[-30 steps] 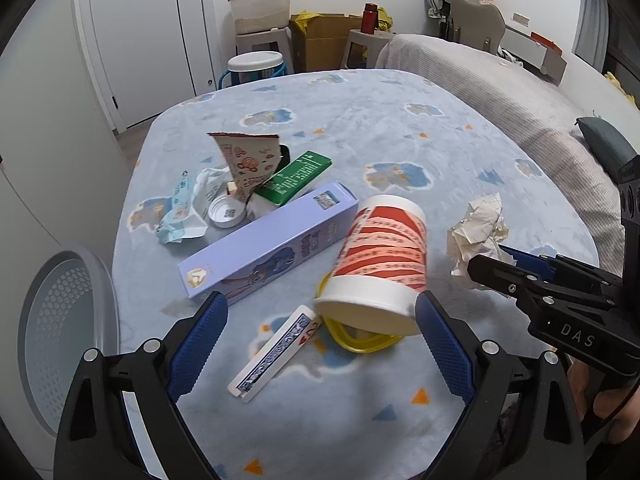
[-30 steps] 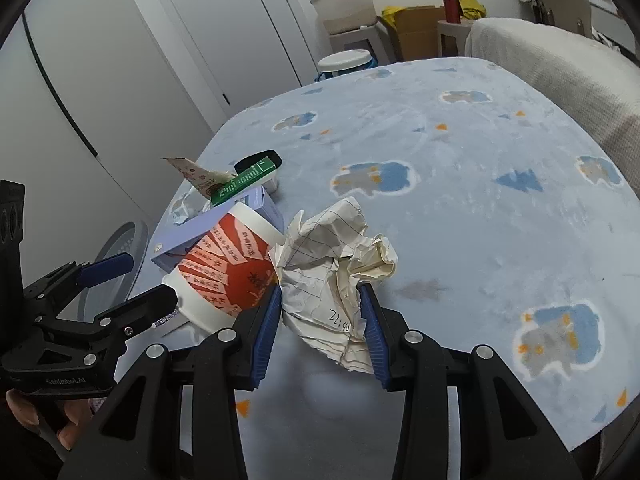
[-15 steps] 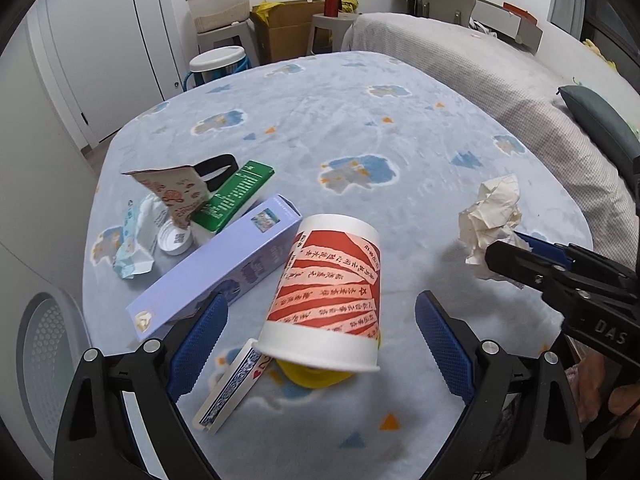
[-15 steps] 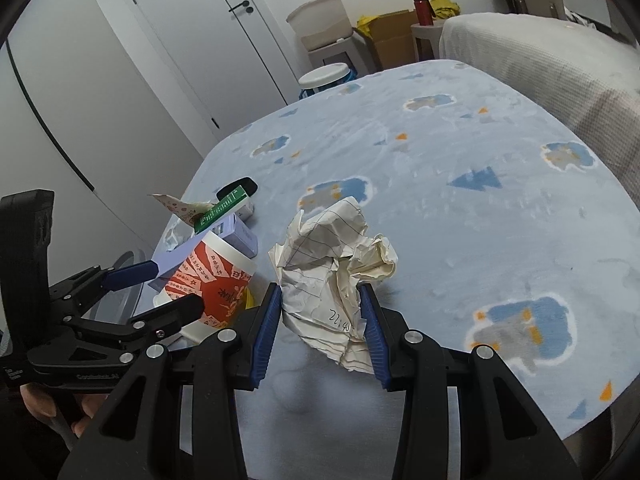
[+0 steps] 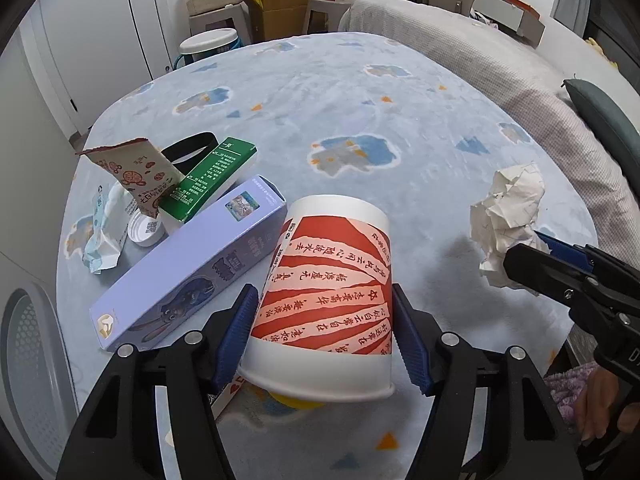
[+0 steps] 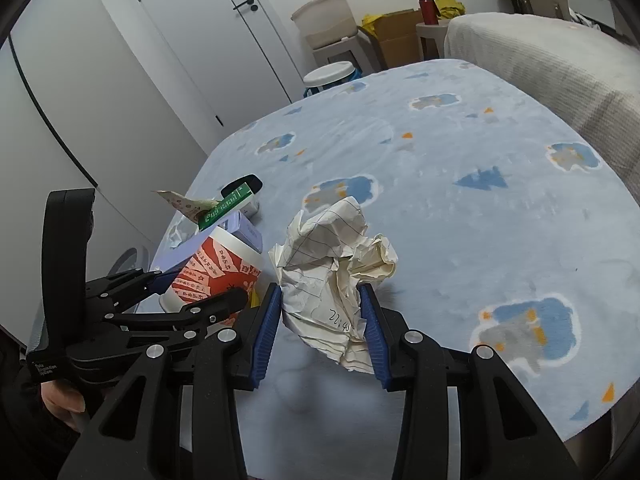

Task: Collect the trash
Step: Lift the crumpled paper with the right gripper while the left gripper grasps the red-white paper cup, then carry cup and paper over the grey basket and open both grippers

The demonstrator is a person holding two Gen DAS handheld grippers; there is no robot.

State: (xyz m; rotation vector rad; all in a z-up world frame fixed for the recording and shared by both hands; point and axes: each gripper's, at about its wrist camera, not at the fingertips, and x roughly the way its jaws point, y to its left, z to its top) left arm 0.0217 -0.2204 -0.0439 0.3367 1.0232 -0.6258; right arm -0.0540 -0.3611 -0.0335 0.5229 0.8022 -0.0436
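Note:
My left gripper [image 5: 326, 328] is shut on a red-and-white paper cup [image 5: 332, 280], held tilted just above the blue blanket [image 5: 360, 92]; the cup also shows in the right wrist view [image 6: 212, 272]. My right gripper [image 6: 322, 320] is shut on a crumpled ball of lined paper [image 6: 332, 256], lifted above the blanket; it also shows at the right of the left wrist view [image 5: 508, 220]. More trash lies at the left: a lavender box [image 5: 188, 264], a green box [image 5: 212, 176], a snack wrapper [image 5: 136, 168], a white cap [image 5: 146, 230], a crumpled plastic wrapper [image 5: 100, 236].
A yellow lid [image 5: 296, 400] and a playing-card pack [image 5: 228, 392] lie under the cup. A white mesh bin [image 5: 24, 368] stands on the floor off the bed's left edge. A grey bedcover [image 5: 500, 52] lies at the right. Stools and boxes stand by the far wall.
My left gripper has closed on the paper cup and lifted it off the yellow lid. My right gripper still holds the crumpled paper, raised a little higher.

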